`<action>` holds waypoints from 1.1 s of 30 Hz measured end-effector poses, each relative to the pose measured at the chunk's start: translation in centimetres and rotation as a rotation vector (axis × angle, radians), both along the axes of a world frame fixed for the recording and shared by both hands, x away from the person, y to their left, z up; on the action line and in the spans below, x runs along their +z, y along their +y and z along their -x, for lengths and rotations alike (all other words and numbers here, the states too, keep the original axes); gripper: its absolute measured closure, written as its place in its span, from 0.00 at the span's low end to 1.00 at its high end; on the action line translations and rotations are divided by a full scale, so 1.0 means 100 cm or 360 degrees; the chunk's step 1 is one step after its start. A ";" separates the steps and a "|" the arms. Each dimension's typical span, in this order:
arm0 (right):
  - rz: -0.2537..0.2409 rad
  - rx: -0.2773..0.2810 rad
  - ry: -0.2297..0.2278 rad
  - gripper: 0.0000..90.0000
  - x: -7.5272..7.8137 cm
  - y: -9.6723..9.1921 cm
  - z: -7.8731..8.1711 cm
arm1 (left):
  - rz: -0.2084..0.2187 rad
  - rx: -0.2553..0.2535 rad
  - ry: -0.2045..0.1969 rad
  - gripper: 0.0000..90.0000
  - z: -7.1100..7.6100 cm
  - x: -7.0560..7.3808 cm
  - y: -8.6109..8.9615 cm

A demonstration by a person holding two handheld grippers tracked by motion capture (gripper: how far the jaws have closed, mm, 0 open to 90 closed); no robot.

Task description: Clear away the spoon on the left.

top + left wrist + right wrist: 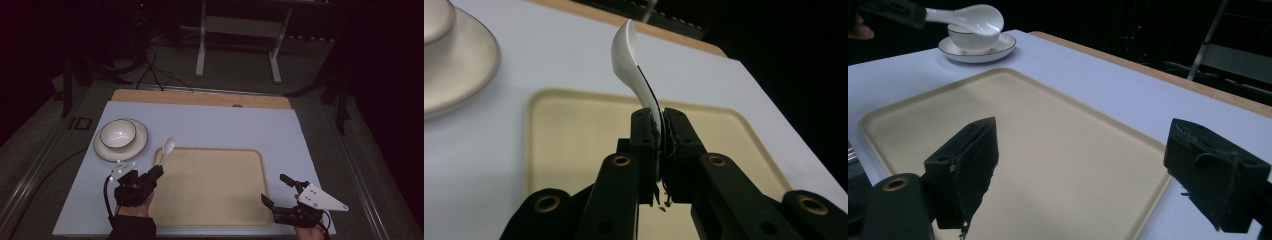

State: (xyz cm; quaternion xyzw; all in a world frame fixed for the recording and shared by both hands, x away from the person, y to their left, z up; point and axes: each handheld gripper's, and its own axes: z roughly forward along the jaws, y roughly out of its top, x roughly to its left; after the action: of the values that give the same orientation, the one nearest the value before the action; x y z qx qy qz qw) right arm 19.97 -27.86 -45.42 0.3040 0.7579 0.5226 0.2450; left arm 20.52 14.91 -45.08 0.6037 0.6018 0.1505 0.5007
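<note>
A: Grip first: the left hand-held gripper has its jaws clamped on the handle of the white ceramic spoon, low on the stem, so the scoop stands up and away beyond the fingertips. From above, the spoon hangs over the near left corner of the beige tray.

B: And the other one?

A: The right hand-held gripper sits with jaws spread wide and nothing between them, over the tray's near right edge, well apart from the spoon.

B: So where should the spoon go?

A: My guess is the white bowl, which sits on its saucer ahead and to the left of the left hand-held gripper. Such a low grip leaves a long lever, so I'd keep the wrist steady and bring the scoop in above the rim rather than across it.

B: Risk?

A: Ceramic on ceramic: a knock could shift the bowl on the saucer. Lower gently and let go only when the scoop rests inside.
</note>
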 end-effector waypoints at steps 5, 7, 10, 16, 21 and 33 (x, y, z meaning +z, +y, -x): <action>0.0000 0.0001 -0.0009 0.16 0.001 0.000 0.001 | -0.0002 0.0028 0.0014 0.95 0.004 -0.008 -0.004; 0.0000 0.0002 -0.0009 0.16 0.001 0.000 0.001 | 0.0001 0.0048 0.0015 0.95 0.006 -0.013 -0.006; 0.0002 0.0002 -0.0009 0.16 0.000 0.000 0.001 | 0.0001 0.0062 0.0023 0.95 0.007 -0.020 -0.010; 0.0013 0.0002 -0.0021 0.16 0.001 0.001 0.002 | 0.0012 0.0089 0.0030 0.95 0.009 -0.034 -0.017; 0.0014 0.0002 -0.0017 0.16 0.001 0.001 0.002 | 0.0011 0.0123 0.0051 0.95 0.008 -0.043 -0.017; 0.0013 0.0001 -0.0010 0.16 0.000 0.000 0.001 | -0.0060 0.0100 0.0102 0.95 0.003 -0.059 -0.031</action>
State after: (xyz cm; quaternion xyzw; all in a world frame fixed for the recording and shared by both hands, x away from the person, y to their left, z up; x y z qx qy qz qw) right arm 19.84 -27.83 -45.38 0.3010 0.7594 0.5205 0.2486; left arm 20.27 11.78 -51.00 0.5984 0.6332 0.1582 0.4648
